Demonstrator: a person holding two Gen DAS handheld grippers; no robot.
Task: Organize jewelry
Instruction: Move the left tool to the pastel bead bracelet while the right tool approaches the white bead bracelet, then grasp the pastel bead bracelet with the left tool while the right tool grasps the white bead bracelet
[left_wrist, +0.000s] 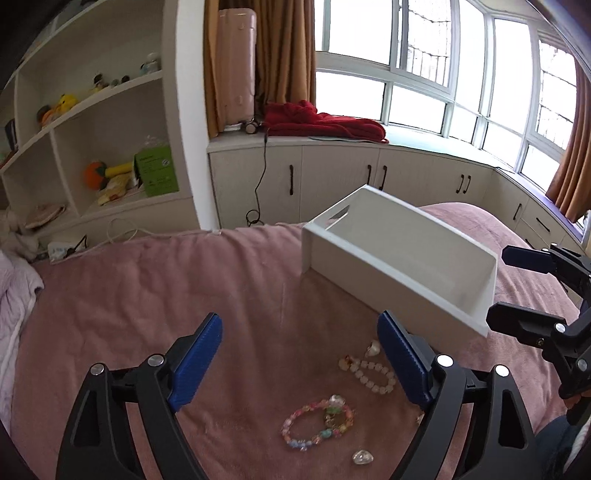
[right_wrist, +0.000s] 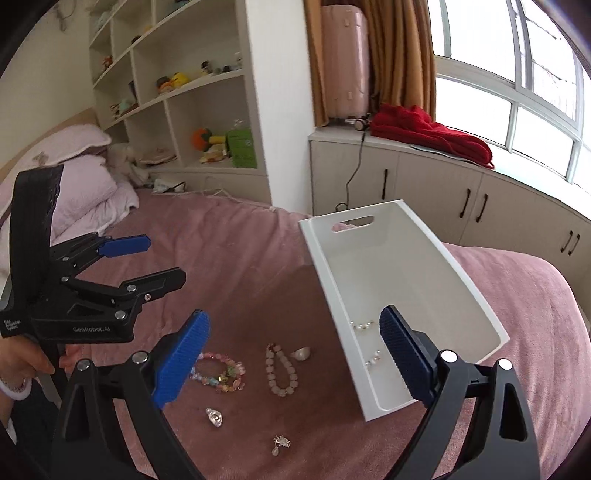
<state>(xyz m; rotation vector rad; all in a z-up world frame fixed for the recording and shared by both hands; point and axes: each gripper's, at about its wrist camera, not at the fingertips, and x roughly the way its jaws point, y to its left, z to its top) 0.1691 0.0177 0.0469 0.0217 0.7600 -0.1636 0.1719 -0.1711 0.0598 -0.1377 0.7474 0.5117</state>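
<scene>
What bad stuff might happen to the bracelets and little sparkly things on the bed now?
1. The white bin sits on a soft pink blanket; a bump might tip it and spill the pearl pieces inside.
2. The small silver charm and clear stone are tiny, so open jaws may push them into the blanket.
3. The colorful bracelet and pale bracelet lie close; one grab might snag both.
</scene>
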